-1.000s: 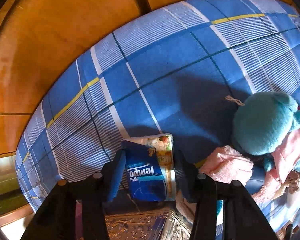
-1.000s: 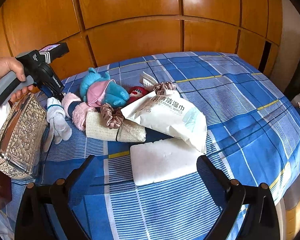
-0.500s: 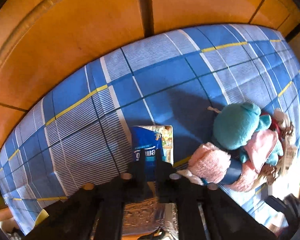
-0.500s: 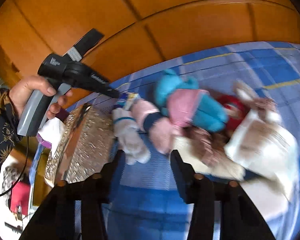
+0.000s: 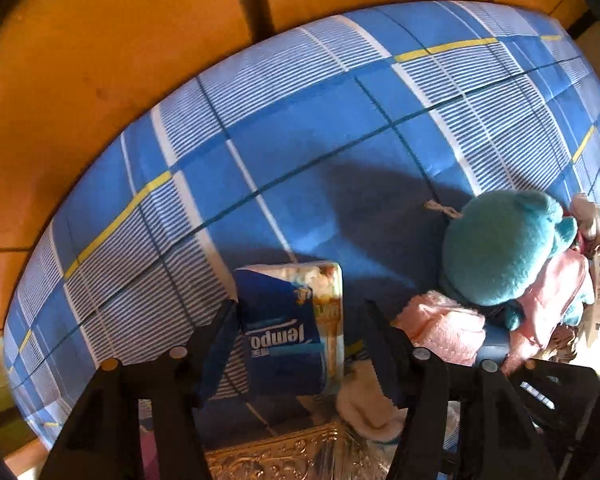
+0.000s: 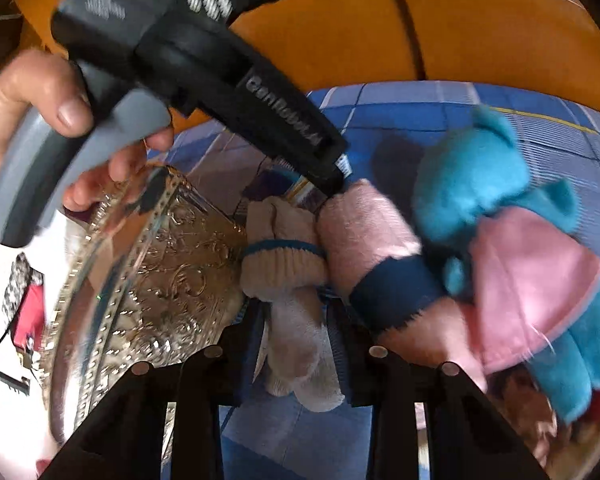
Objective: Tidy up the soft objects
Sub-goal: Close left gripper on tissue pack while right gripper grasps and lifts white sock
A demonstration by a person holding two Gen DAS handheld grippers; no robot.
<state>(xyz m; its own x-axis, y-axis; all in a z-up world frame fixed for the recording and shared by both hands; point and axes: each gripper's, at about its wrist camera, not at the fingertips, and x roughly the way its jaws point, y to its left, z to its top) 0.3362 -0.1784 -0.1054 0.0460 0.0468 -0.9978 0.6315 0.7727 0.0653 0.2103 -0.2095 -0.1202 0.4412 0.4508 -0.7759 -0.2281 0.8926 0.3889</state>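
Cream sock (image 6: 300,320) between right gripper (image 6: 300,344) fingers — just closing

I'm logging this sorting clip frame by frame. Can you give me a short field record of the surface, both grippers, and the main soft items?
surface: blue checked bedsheet
left gripper: jaws just opened, astride the tissue pack, pads clear of it
right gripper: jaws just closed on the white sock
teal plush toy: lying right of the sock, in a pink dress
pink and navy sock: between white sock and plush
ornate metal box: left of the white sock
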